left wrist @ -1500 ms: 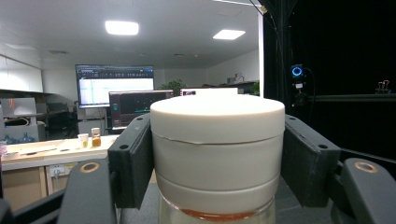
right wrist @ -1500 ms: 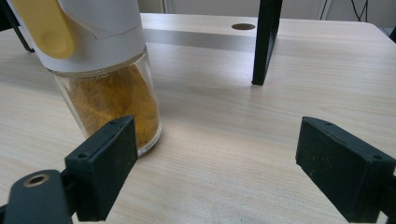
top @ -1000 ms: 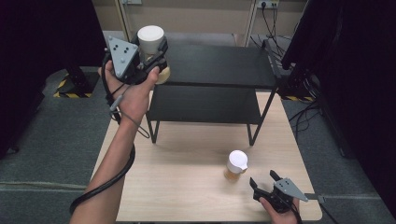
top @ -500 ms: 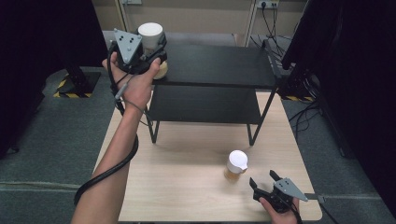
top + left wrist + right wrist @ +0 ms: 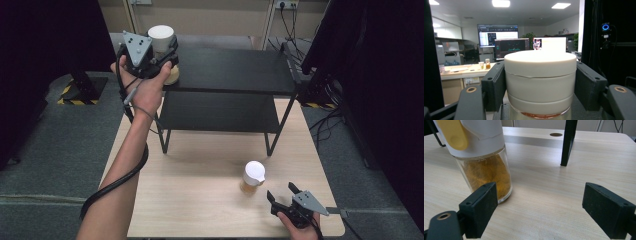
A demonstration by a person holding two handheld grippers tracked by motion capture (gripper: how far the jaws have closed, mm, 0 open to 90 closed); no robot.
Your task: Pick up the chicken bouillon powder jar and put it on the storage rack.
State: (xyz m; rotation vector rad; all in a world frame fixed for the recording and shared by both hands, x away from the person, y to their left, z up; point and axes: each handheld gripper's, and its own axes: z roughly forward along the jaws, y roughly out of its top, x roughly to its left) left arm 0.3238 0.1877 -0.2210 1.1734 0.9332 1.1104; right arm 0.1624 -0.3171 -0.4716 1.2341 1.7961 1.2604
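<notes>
White-lidded jar (image 5: pixel 540 82) in left claw (image 5: pixel 540 87)

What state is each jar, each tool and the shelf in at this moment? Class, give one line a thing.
White-lidded jar: upright on the shelf's top, lid on, clamped by the left tool.
Left tool: shut on that jar.
Spice jar: upright on the table, cap closed, holds yellow powder, untouched.
Right tool: open, holding nothing, beside the spice jar.
Black shelf: standing on the table, lower level bare.
</notes>
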